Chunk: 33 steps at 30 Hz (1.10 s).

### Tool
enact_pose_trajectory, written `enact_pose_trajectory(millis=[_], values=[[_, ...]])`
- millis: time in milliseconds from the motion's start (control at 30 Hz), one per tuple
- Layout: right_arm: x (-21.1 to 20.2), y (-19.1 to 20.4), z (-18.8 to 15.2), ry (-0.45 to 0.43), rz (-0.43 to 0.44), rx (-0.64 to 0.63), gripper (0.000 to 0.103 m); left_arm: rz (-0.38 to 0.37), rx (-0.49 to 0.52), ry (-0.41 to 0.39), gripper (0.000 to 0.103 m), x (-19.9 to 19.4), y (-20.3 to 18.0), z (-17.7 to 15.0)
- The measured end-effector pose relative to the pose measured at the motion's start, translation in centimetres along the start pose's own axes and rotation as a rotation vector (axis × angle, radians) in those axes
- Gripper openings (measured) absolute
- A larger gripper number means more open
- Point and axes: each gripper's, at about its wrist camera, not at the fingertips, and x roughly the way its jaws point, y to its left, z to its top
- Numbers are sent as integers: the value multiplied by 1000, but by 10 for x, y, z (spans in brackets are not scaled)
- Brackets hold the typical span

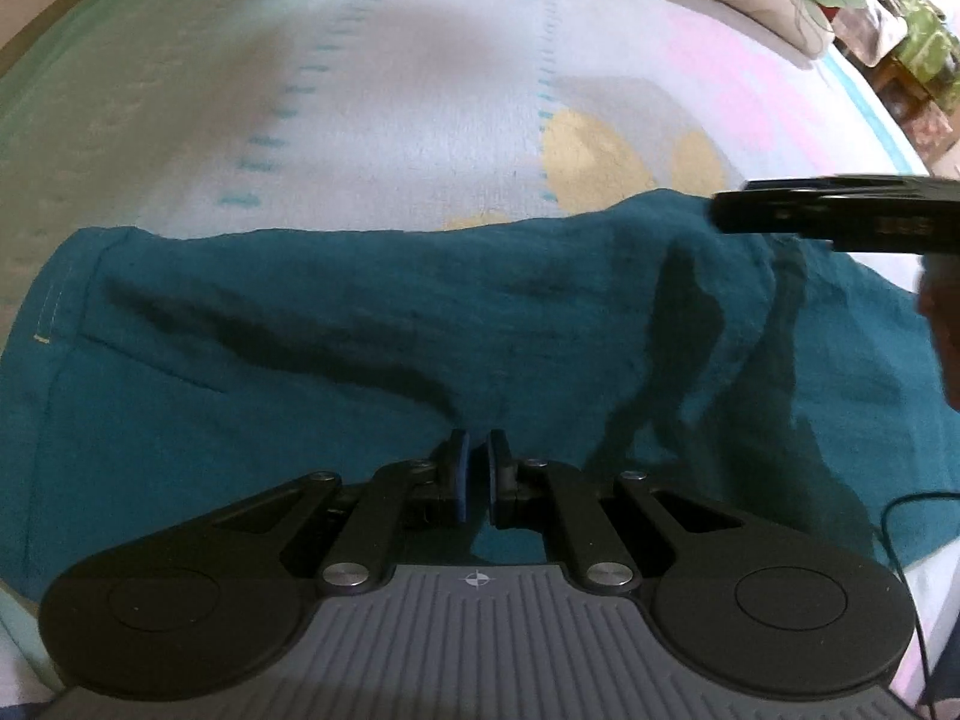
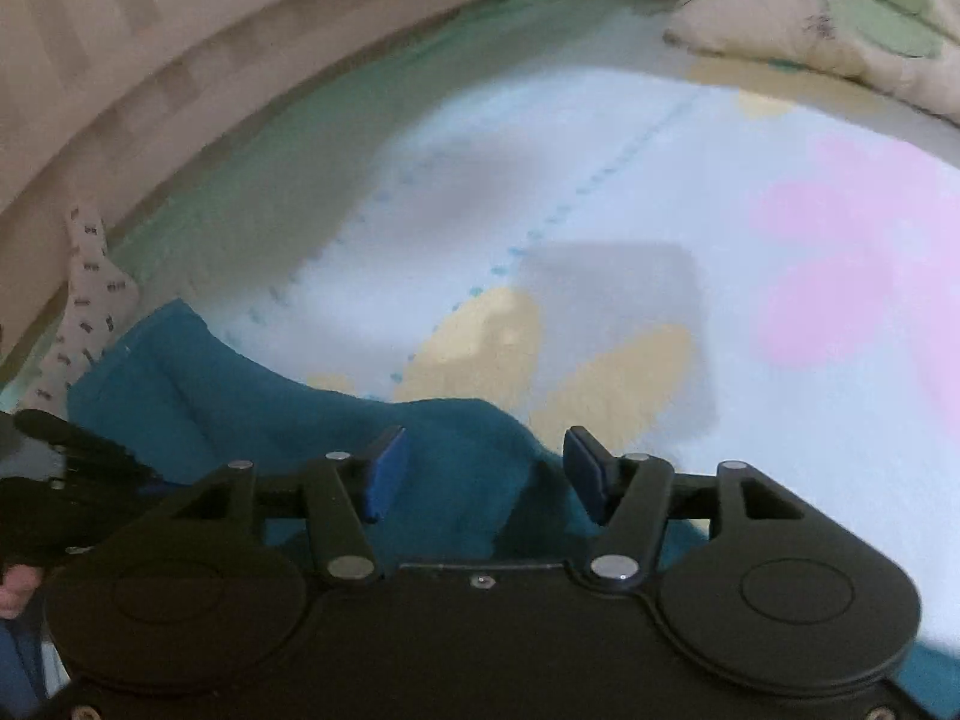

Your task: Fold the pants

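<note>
The left tool (image 1: 477, 474) has its pads nearly together, pinching a ridge of the teal pants (image 1: 360, 330), which lie creased across the near part of the bed (image 1: 420, 90). The right tool (image 2: 480, 471) stands wide, holding nothing, above the pants' edge. Farther off, a leaf-print pillow (image 2: 840, 18) lies at the bed's end.

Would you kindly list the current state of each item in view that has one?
Teal pants: lying wrinkled on the bed, partly folded.
Left hand-held gripper: shut, pinching a fold of the pants.
Right hand-held gripper: open, nothing between its pads, above the pants.
Pillow: resting at the bed's far end.
</note>
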Motion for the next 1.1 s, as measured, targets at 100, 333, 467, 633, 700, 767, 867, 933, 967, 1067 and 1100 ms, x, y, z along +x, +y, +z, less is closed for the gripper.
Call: enact_pose_trajectory(millis=[100,333,467,633,700,767,867,933,967,1067,1100], values=[[17,3,3,57,23,-39,63,25,35,-4,8,-4,-6,-2],[2,16,-10,23,40,-102,10,38,58,-32,8,-8,-10,-7],[-35,50,-39,-61,12,-242,9,51,47,-86,8,-23,-9,5],[-35,82,-79,-30,-24,-368,9,14,-25,-162,8,-36,-10,43],[-30,84,-87,-12,-26,-358,10,27,-30,-179,8,-30,-15,57],[-30,82,-89,-13,-19,-327,10,22,-47,-167,8,-18,-19,68],[-30,80,-88,-19,-14,-305,12,-8,-52,-128,8,4,-25,71],[-32,77,-88,-16,-6,-301,18,17,-40,-75,8,23,-29,65],[-33,76,-87,-13,-1,-299,19,22,-38,-61,8,30,-29,61],[-30,70,-81,3,21,-290,46,17,-32,-109,8,29,-29,52],[-28,68,-79,7,36,-285,51,13,-35,-110,8,29,-28,52]])
